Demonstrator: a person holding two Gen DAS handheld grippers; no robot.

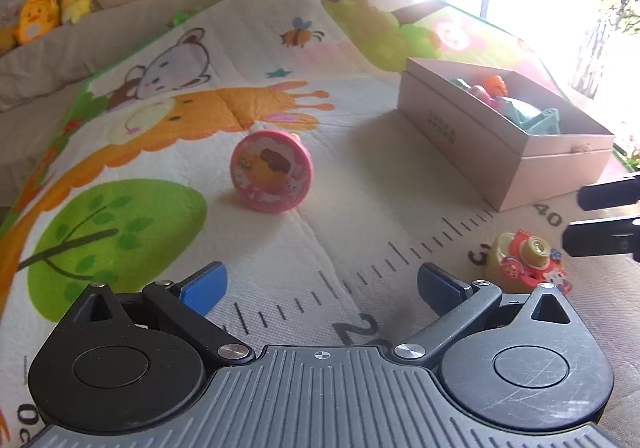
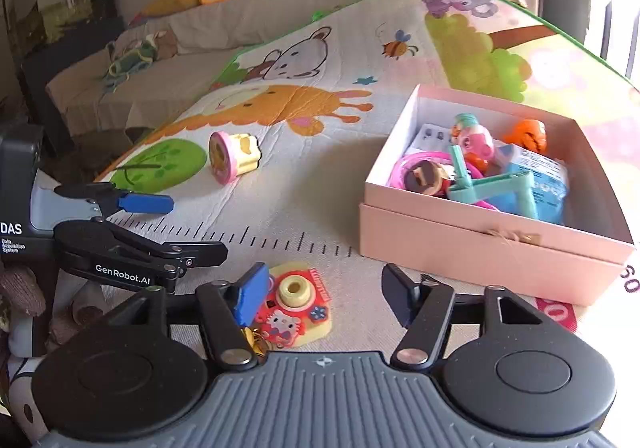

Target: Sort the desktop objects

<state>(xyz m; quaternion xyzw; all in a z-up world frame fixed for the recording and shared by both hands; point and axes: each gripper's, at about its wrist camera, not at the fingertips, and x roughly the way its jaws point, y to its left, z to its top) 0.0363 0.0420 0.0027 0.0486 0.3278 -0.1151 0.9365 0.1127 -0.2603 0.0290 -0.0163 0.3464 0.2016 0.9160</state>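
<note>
Stamp toy (image 2: 234, 157) left of box (image 2: 480, 248); camera toy (image 2: 298, 304) before box.

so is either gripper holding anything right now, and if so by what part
Nothing is held. The left gripper is open over bare mat. The right gripper is open too; the toy camera lies on the mat between its fingers, ungripped.

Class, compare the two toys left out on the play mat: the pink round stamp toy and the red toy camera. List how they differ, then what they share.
The pink stamp toy lies tipped on its side, far from the pink box; the red toy camera lies flat, lens up, nearer the box. The stamp toy is a pink disc on a yellow body; the camera is red with a cat sticker. The camera sits between the right gripper's open fingers; the stamp toy lies alone. Both remain outside the box.
</note>
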